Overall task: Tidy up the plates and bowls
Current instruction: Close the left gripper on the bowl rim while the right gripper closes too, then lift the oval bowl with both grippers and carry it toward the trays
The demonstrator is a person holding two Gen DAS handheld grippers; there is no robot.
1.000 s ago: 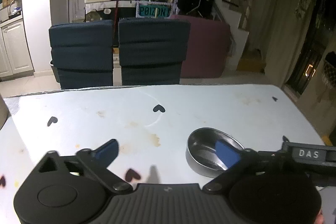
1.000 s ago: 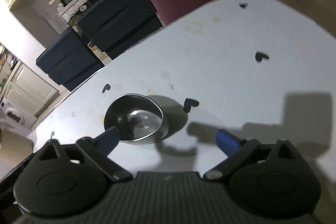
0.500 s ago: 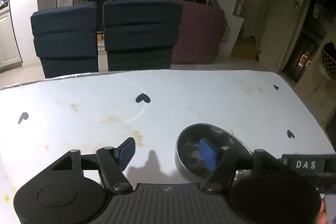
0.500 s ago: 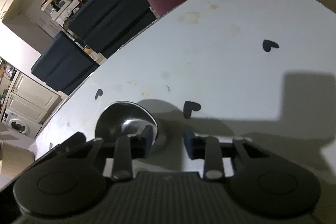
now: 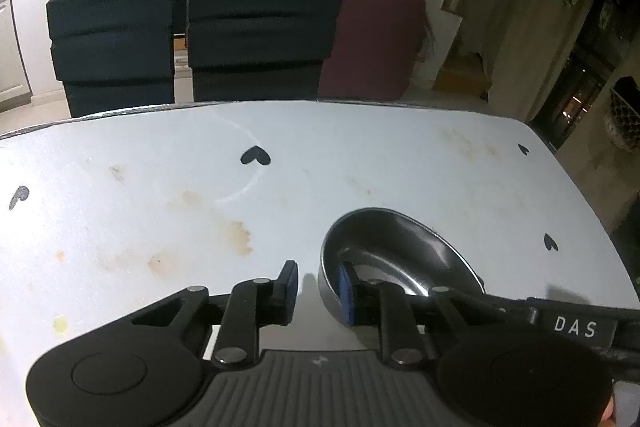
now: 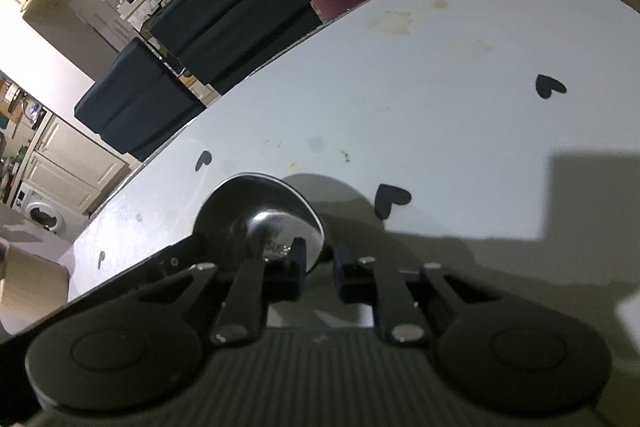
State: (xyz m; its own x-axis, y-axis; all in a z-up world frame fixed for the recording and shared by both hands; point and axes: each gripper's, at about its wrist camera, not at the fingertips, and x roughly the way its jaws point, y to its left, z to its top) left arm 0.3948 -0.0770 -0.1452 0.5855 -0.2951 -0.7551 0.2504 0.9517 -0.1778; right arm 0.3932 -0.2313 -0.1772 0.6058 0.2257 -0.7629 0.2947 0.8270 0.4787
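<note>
Looking along the left gripper, its jaws had just been closing and stood narrow, one blue pad outside the near wall of the steel bowl and the other inside it. A sliver of gap showed on the outer side, so whether the pads already pressed the wall I cannot tell. The bowl sat upright on the pale worktop, toward its near right part. That straddle of the rim was probably chosen because a thin metal lip gives a two-finger gripper its only firm purchase. White letters "DAS" ran along the right gripper's dark body crossing the lower right. A teal sign behind the chairs read roughly "PBIZON".

From the right wrist, the right gripper had likewise just been closing, its pads straddling the opposite side of the bowl's rim, nearly together; contact was too dark to confirm. Stamped lettering inside the bowl was unreadable. Gripping from both sides probably kept it level for lifting.
</note>
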